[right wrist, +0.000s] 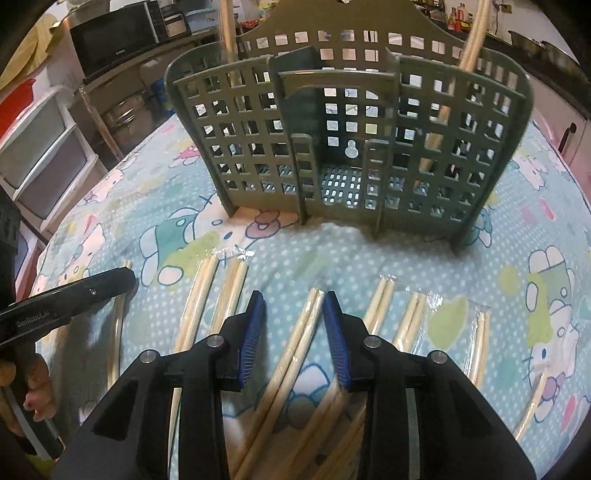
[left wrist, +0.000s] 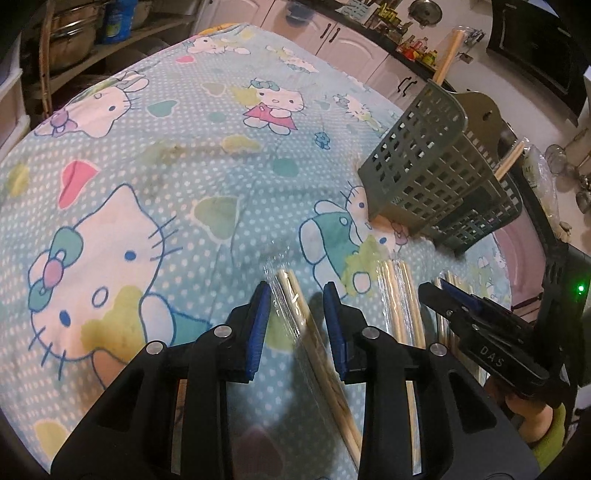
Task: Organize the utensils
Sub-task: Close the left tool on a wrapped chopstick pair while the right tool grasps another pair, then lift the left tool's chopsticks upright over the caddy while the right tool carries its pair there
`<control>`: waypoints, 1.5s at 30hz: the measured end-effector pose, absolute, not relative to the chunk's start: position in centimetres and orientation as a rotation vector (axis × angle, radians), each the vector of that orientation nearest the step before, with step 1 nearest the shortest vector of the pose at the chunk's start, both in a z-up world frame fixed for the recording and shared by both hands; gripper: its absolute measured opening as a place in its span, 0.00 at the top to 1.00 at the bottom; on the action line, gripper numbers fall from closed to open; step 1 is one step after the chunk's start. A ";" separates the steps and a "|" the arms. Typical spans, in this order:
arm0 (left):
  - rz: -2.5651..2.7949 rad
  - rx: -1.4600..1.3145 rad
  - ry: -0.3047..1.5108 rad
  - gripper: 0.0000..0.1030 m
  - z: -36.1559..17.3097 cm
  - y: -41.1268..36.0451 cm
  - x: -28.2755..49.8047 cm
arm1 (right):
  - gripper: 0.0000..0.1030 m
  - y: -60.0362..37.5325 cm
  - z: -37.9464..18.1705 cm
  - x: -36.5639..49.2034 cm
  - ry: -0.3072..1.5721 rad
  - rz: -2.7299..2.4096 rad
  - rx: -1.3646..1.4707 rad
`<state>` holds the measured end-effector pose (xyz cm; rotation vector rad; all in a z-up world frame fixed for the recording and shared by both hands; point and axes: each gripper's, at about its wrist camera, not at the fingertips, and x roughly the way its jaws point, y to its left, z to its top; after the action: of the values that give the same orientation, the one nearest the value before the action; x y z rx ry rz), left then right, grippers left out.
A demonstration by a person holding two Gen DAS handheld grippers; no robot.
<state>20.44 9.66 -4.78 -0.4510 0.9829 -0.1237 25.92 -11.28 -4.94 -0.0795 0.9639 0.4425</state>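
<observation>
Several plastic-wrapped pairs of wooden chopsticks lie side by side on the cloth. My left gripper [left wrist: 295, 295] points down over one wrapped pair [left wrist: 290, 284]. Its blue pads stand on either side of that pair with gaps showing, so it is open. My right gripper [right wrist: 293, 299] is open around another pair [right wrist: 312, 306], which lies close to the right pad. In the left wrist view the right gripper [left wrist: 439, 287] shows at the right. Beyond stands a grey-green perforated utensil basket [right wrist: 351, 147] [left wrist: 424, 162], with a wooden stick [right wrist: 472, 37] leaning in its right compartment.
More wrapped pairs [right wrist: 201, 295] [right wrist: 412, 314] [right wrist: 480, 343] flank the right gripper. The table wears a blue cartoon-cat cloth [left wrist: 166, 184]. A hand [right wrist: 33, 391] holds the left gripper. Plastic drawers [right wrist: 44, 147], a microwave [right wrist: 114, 33] and cabinets [left wrist: 332, 33] surround the table.
</observation>
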 end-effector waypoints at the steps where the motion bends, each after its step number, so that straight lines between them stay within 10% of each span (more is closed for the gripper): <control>1: -0.118 -0.446 0.988 0.78 -4.8 9.6 20.7 | 0.72 -11.2 -5.0 26.1 0.966 0.439 -0.082; 6: -0.092 -0.406 1.013 0.78 -4.6 9.2 22.4 | 0.87 -11.2 -4.9 27.1 0.971 0.436 -0.063; 19: -0.079 -0.325 1.024 0.99 -4.1 9.2 24.1 | 0.89 -13.2 -2.9 27.1 0.956 0.501 -0.005; 45: -0.281 -0.237 0.684 1.00 10.7 3.3 22.0 | 0.91 -19.6 7.9 21.2 0.663 0.570 0.079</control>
<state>22.04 3.33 10.67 -0.2365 0.6837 -0.2808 21.22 -19.58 7.92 0.0793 0.6626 0.5697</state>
